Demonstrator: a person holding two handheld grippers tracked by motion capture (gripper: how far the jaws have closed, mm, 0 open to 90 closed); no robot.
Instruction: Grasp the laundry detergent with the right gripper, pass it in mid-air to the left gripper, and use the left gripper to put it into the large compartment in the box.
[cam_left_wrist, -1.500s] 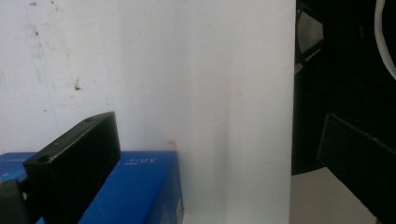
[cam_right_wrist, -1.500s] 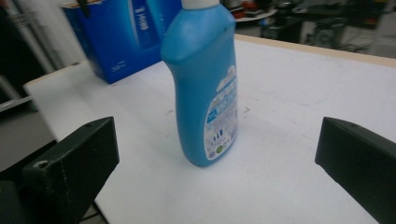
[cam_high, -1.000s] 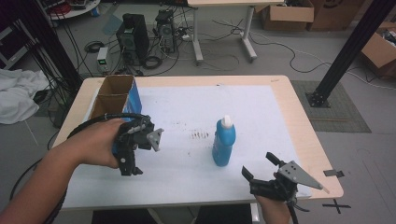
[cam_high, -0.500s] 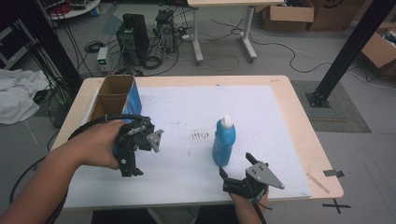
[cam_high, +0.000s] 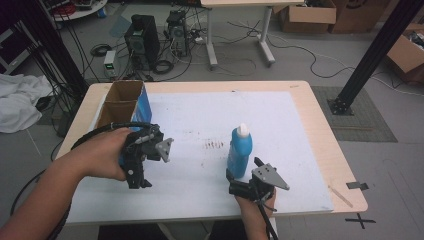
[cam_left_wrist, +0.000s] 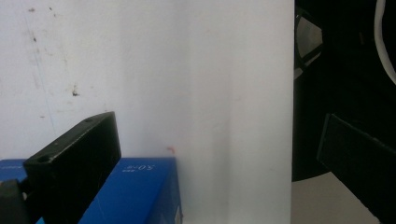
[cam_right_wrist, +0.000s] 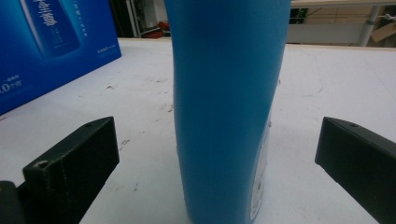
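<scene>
Blue bottle (cam_high: 239, 152): upright on the white table (cam_high: 300, 125), right of centre, at 12 o'clock of the right gripper (cam_high: 245, 170), between its spread jaws, untouched. Left gripper (cam_high: 139, 172): jaws apart, at 6 o'clock of the blue carton (cam_high: 125, 107).

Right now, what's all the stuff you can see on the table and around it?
Bottle: one, blue with a white cap, upright on the table, between the right gripper's open jaws.
Box: one, blue outside and brown inside, open top, at the table's left edge.
Table: one, light wood with a white sheet on top.
Computer towers: two, dark, on the floor behind the table, amid cables.
Cardboard boxes: a few, brown, on the floor at the far right.
White cloth: one heap, on the floor at left.
Left gripper: one, black, open, by the box.
Right gripper: one, black, open around the bottle.
</scene>
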